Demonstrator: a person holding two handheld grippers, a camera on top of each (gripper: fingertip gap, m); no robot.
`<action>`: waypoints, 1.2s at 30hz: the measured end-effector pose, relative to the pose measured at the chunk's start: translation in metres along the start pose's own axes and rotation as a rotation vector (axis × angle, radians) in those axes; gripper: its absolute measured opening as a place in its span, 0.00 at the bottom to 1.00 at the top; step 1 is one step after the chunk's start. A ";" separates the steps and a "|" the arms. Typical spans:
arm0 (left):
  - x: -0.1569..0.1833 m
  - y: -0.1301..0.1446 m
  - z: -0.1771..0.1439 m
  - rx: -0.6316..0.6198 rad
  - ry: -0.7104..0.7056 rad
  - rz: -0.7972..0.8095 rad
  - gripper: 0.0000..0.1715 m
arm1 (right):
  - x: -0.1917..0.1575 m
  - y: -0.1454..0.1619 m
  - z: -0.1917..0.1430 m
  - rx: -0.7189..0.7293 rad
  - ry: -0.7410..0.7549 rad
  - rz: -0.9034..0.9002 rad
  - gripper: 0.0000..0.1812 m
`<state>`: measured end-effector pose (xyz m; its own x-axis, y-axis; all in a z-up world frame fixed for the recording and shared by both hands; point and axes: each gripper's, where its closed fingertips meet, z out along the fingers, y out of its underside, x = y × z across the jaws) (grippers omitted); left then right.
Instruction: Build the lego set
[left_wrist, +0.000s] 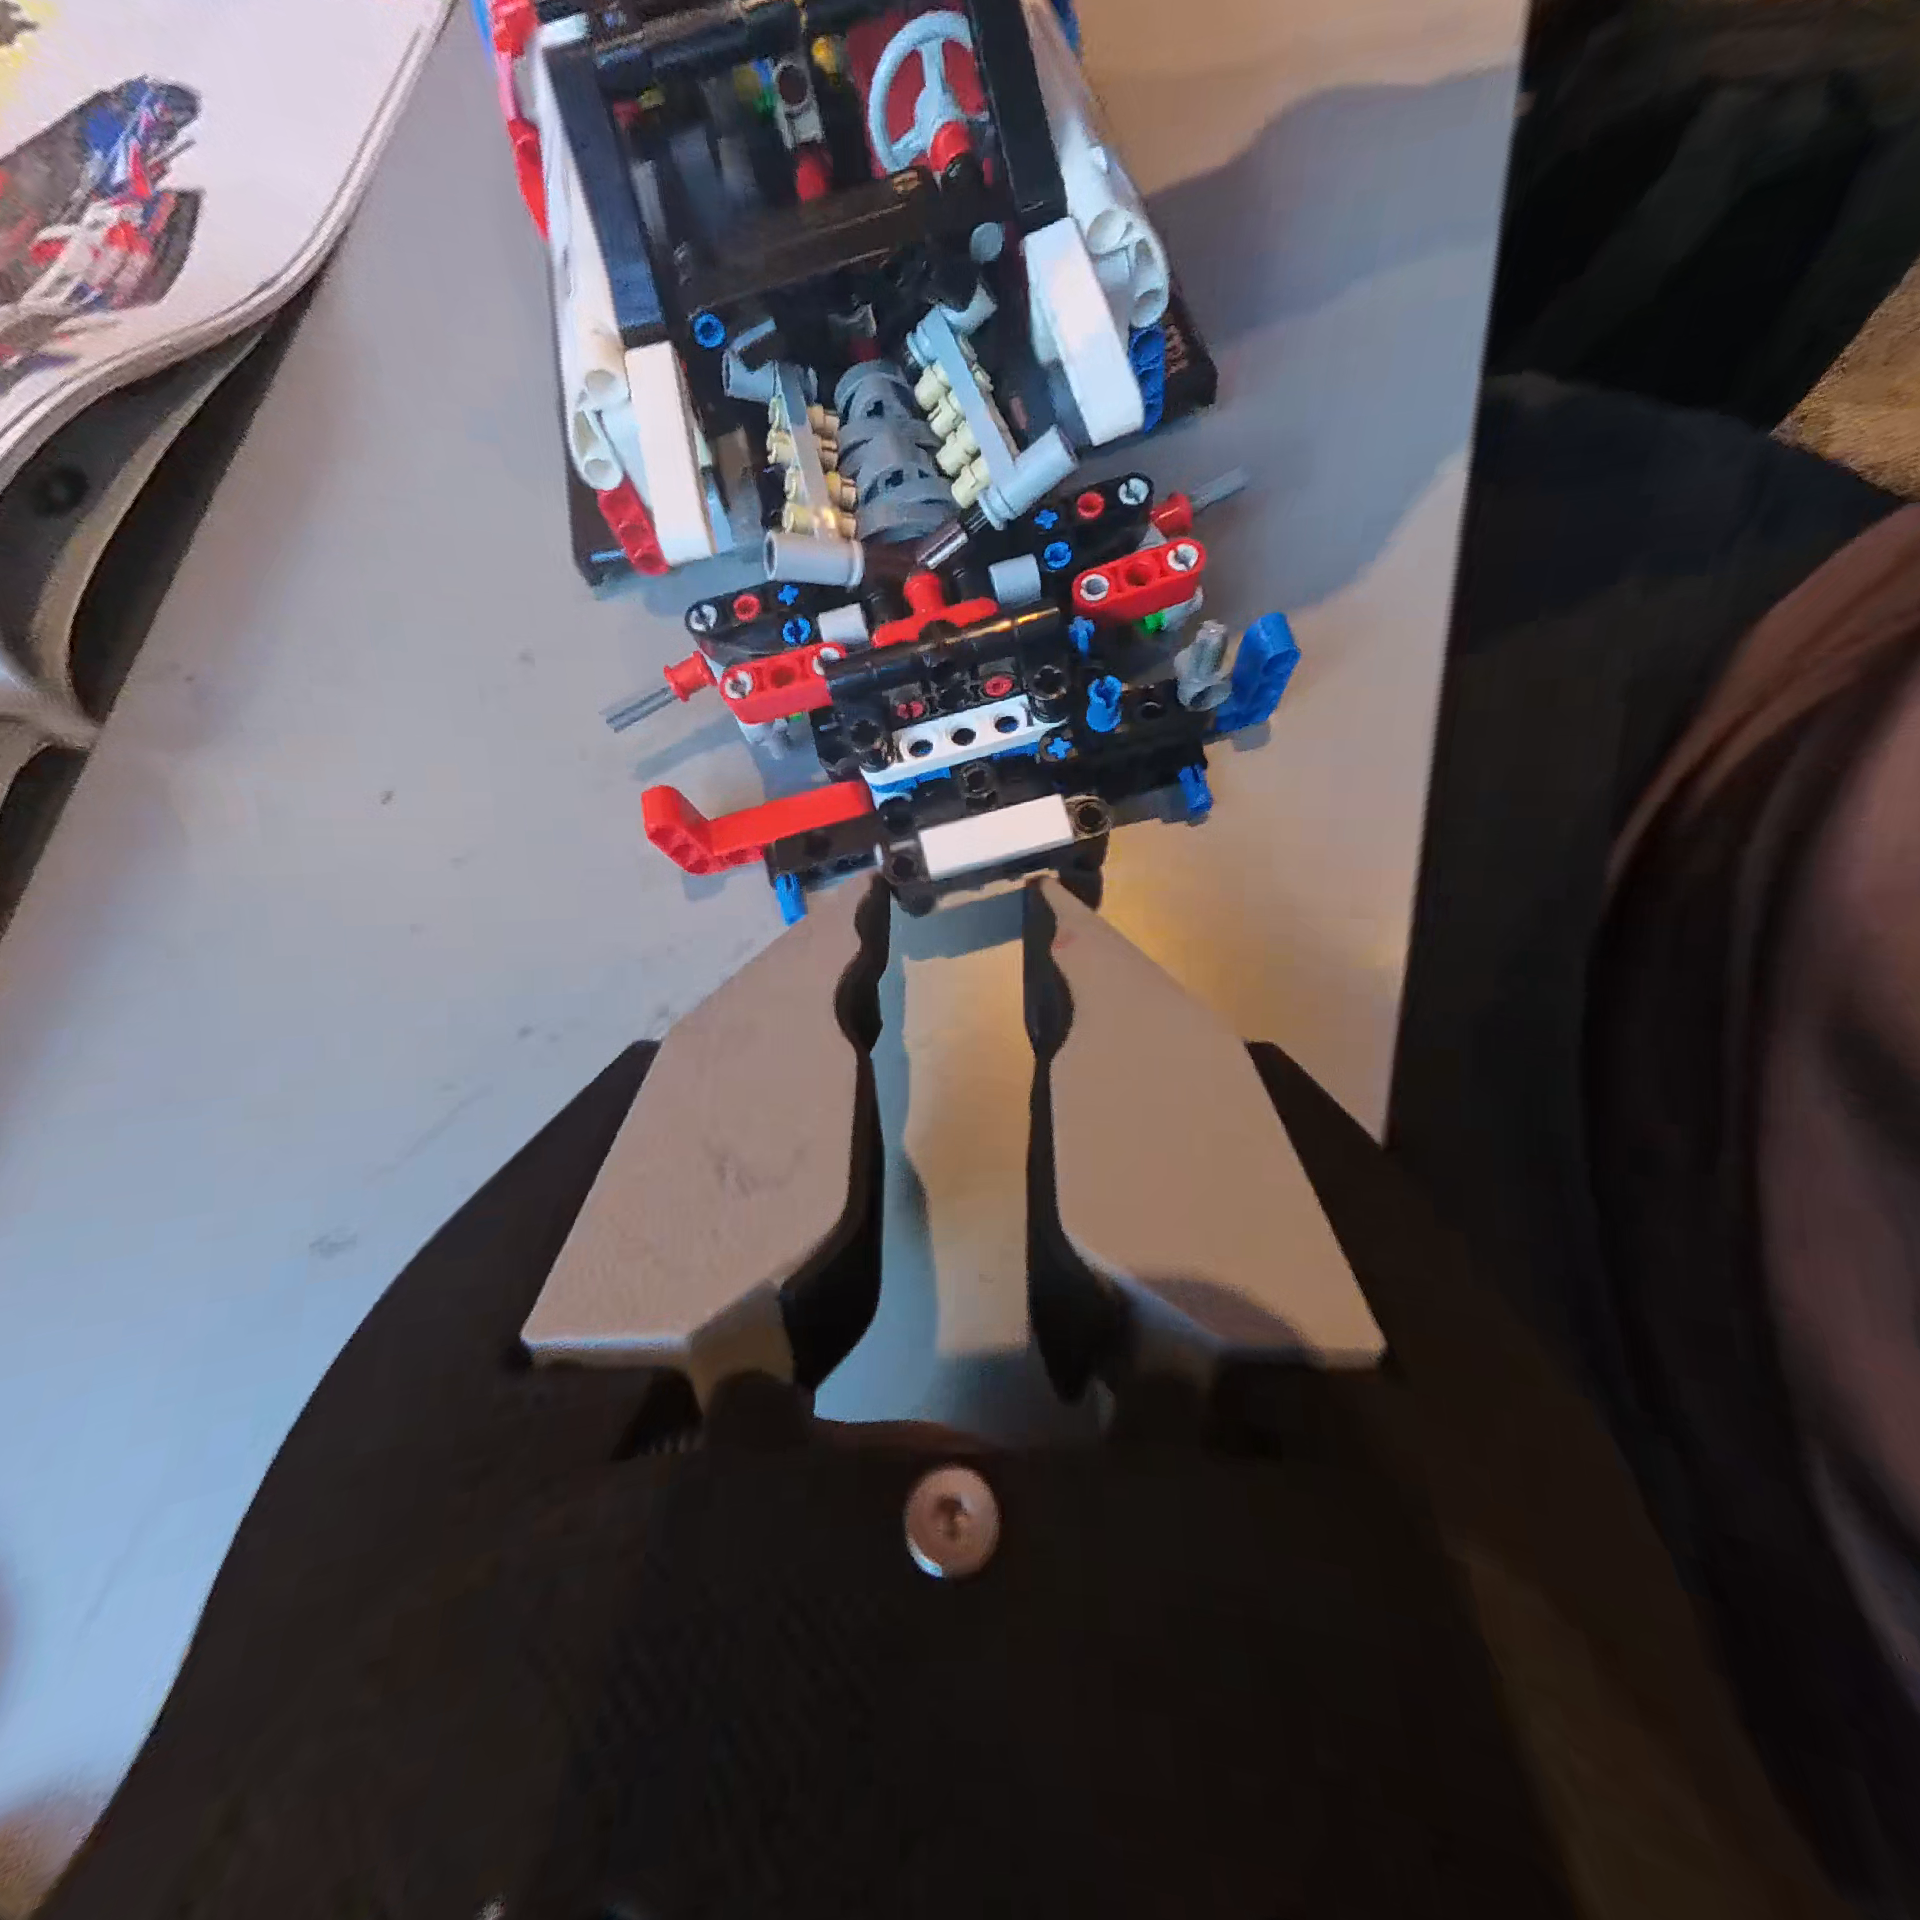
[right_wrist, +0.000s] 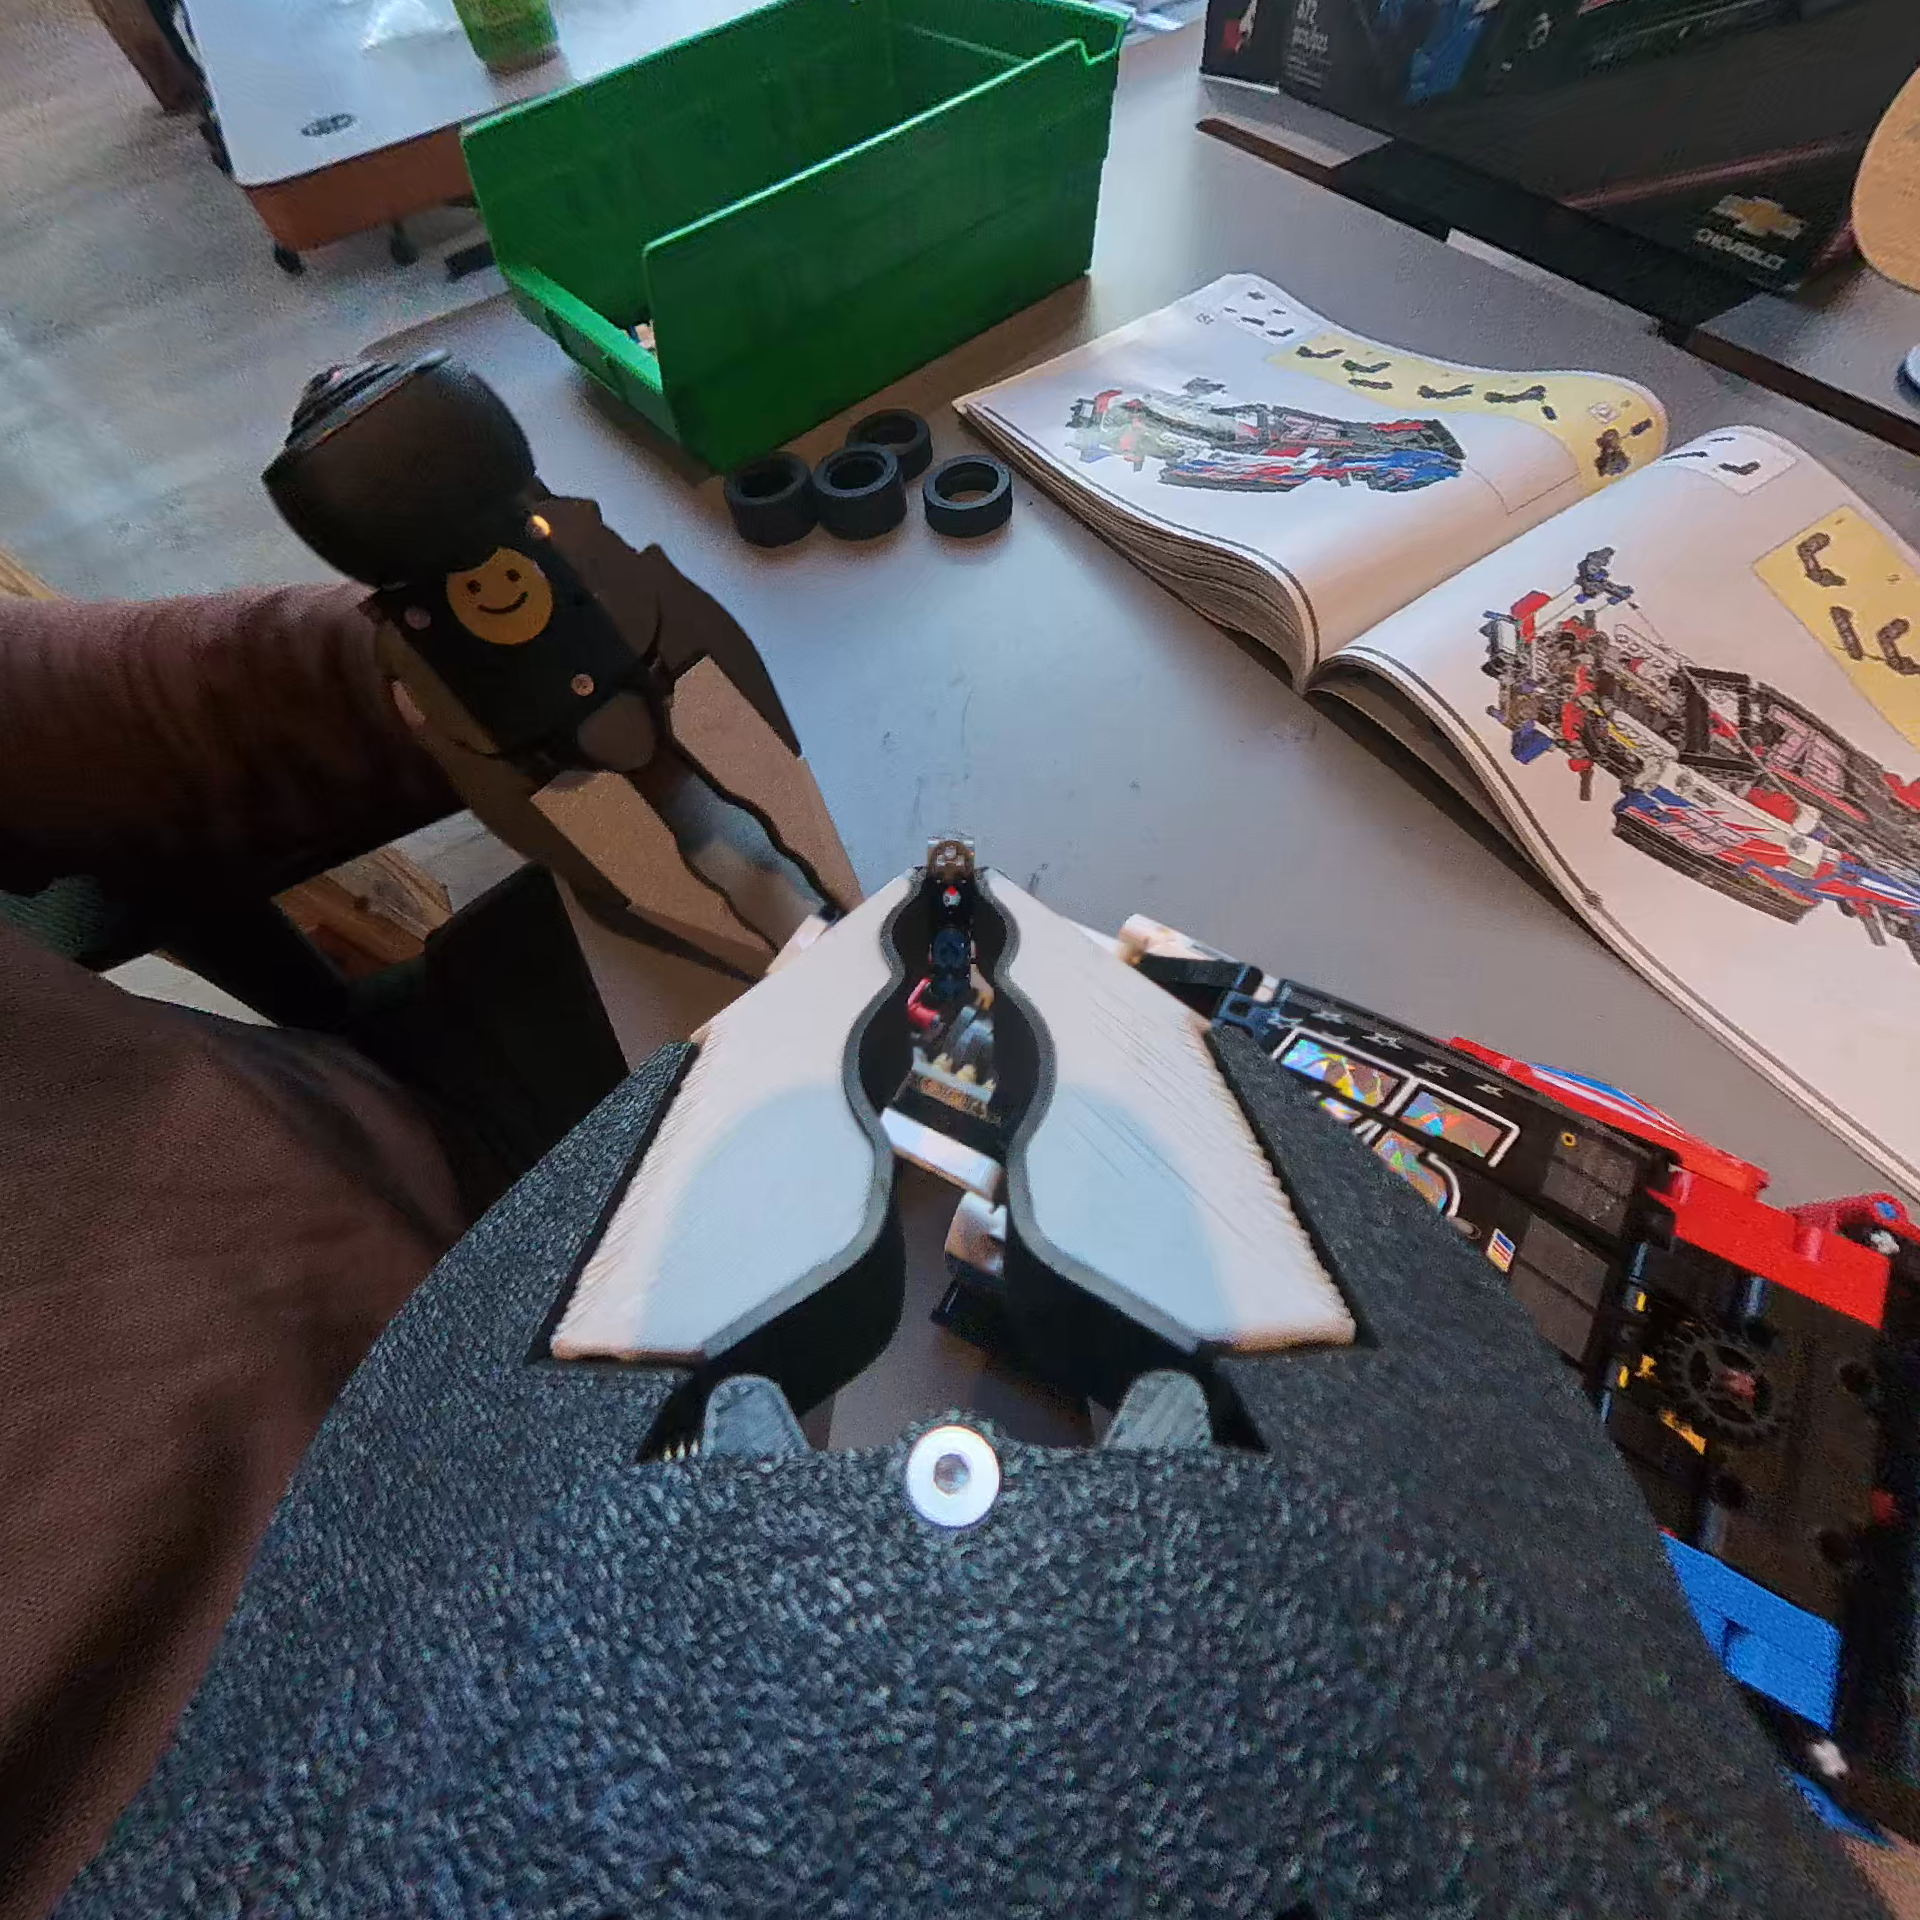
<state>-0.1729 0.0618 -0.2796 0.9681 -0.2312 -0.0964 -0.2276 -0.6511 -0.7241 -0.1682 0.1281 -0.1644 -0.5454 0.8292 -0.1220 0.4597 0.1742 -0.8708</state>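
Observation:
The part-built lego car (left_wrist: 831, 260), black, white, red and blue, lies on the grey table (left_wrist: 312, 935) with its open front end towards me. My left gripper (left_wrist: 966, 899) is shut on the black and white block (left_wrist: 992, 842) at the car's front tip. In the right wrist view the car (right_wrist: 1455, 1195) lies under and to the right of my right gripper (right_wrist: 951, 873), which is shut on a small tan piece (right_wrist: 950, 854) above the car's engine bay. The left gripper (right_wrist: 623, 748) shows there at the left, its tips hidden behind my right finger.
An open instruction book (right_wrist: 1351, 520) lies to the right, and its corner shows in the left wrist view (left_wrist: 156, 208). A green bin (right_wrist: 790, 208) and several black tyres (right_wrist: 862, 488) stand at the back. A dark lego box (right_wrist: 1558, 135) is at the back right. A person's brown sleeve (right_wrist: 156, 727) is at the left. There is about 15 cm between the tips of the two grippers.

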 end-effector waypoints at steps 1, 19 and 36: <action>0.006 -0.004 0.003 0.002 0.014 0.006 0.12 | 0.001 0.001 -0.003 -0.003 0.004 -0.001 0.04; -0.030 -0.062 -0.022 0.429 0.052 -0.066 0.20 | 0.049 -0.006 -0.059 0.185 -0.021 -0.058 0.04; -0.074 -0.093 -0.013 0.582 0.071 -0.105 0.14 | 0.078 -0.014 -0.063 0.372 -0.063 -0.122 0.04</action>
<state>-0.2246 0.1300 -0.1961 0.9684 -0.2478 0.0278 -0.0164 -0.1743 -0.9846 -0.1730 0.2239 -0.1323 -0.6279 0.7778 -0.0259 0.1097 0.0555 -0.9924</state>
